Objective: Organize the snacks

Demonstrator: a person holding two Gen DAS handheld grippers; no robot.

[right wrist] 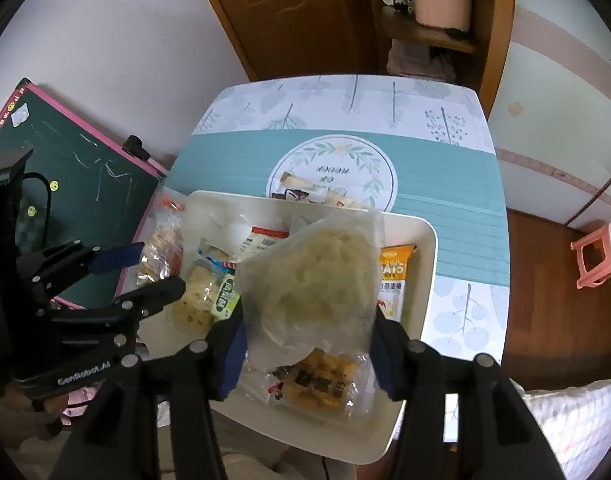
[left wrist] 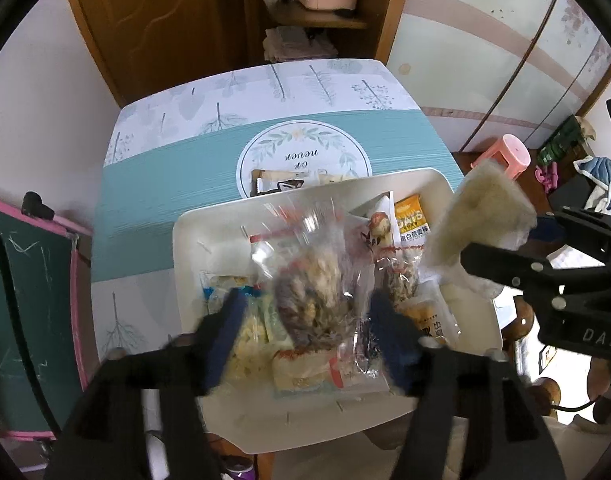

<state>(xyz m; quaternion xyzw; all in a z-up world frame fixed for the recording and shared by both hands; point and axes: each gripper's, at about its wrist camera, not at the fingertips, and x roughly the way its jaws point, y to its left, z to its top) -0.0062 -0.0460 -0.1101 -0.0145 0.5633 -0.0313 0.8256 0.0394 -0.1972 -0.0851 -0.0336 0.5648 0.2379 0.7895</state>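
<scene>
While left tool (left wrist: 305,328) gapes over tray (left wrist: 193,236), right tool (right wrist: 309,344) grips pale bag (right wrist: 313,276).

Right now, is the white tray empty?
No, the white tray already holds several snack packets, including an orange oat bar near its far right corner.

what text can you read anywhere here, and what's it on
"OATS": orange snack packet in the white tray; the characters under it are too blurred.
"or never", upside down: round emblem on the tablecloth.
"GenRobot.AI": left gripper body.
"DAS", cut off: right gripper body.
Other wrappers' print: too blurred.
</scene>
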